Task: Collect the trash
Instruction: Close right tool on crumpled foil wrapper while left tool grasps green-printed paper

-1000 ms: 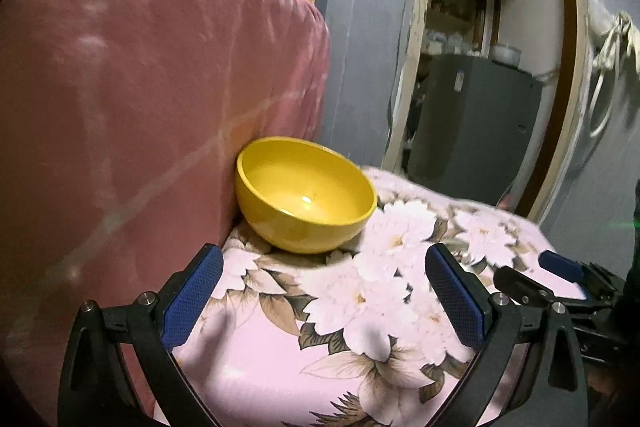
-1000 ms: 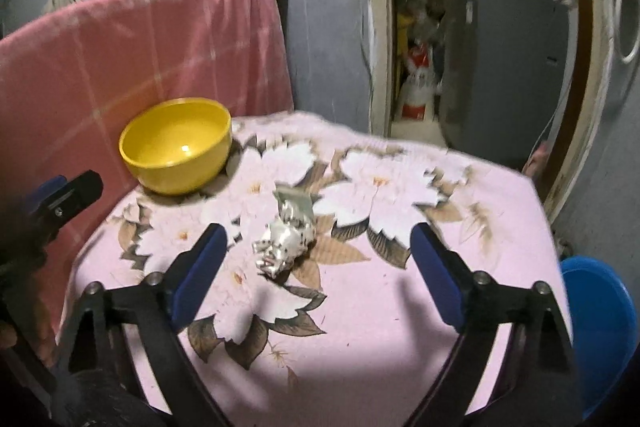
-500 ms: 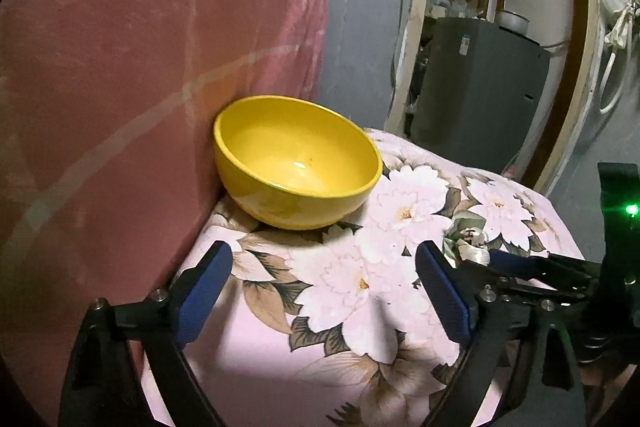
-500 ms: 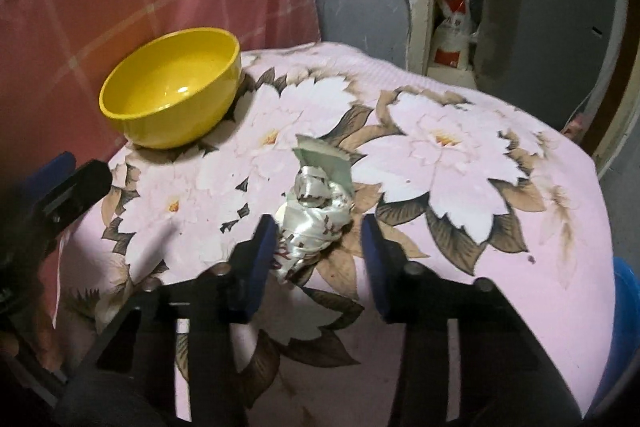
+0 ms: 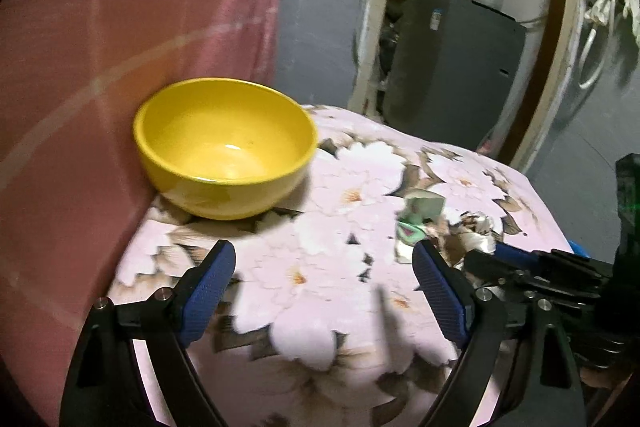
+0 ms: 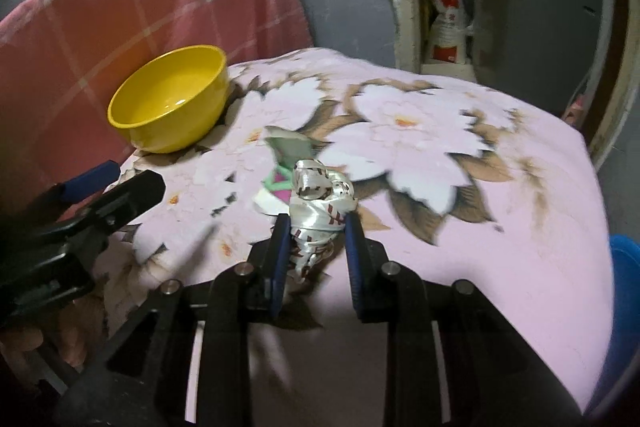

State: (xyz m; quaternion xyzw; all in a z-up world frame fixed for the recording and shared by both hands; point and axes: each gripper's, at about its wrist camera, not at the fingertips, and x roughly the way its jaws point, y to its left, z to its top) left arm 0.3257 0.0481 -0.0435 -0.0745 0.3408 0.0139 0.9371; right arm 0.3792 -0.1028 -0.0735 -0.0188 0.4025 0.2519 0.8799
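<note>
the right gripper (image 6: pixel 316 227) has just been closing and its pads now pinch a crumpled silver wrapper (image 6: pixel 320 203), which sits on the floral cloth (image 6: pixel 480 227) on the near right of the yellow bowl (image 6: pixel 172 99). so the first piece of trash looks caught but not clearly lifted; its lower end seems to touch the cloth, though blur makes that hard to judge. a second scrap, a pale green wrapper (image 6: pixel 288 155) with a pink patch, lies between the silver wrapper and the bowl, touching or just under the silver one, and is not yet picked up. the left gripper (image 5: pixel 324 287) hangs released and empty, jaws wide, in front of the bowl, which looks empty, so nothing has been dropped there. whether the bowl is the intended bin cannot be told; a blue round thing (image 6: pixel 624 291) far to the right of the bowl, cut off by the frame edge, could be one too. the right gripper's pads hide the wrapper's lower sides.
</note>
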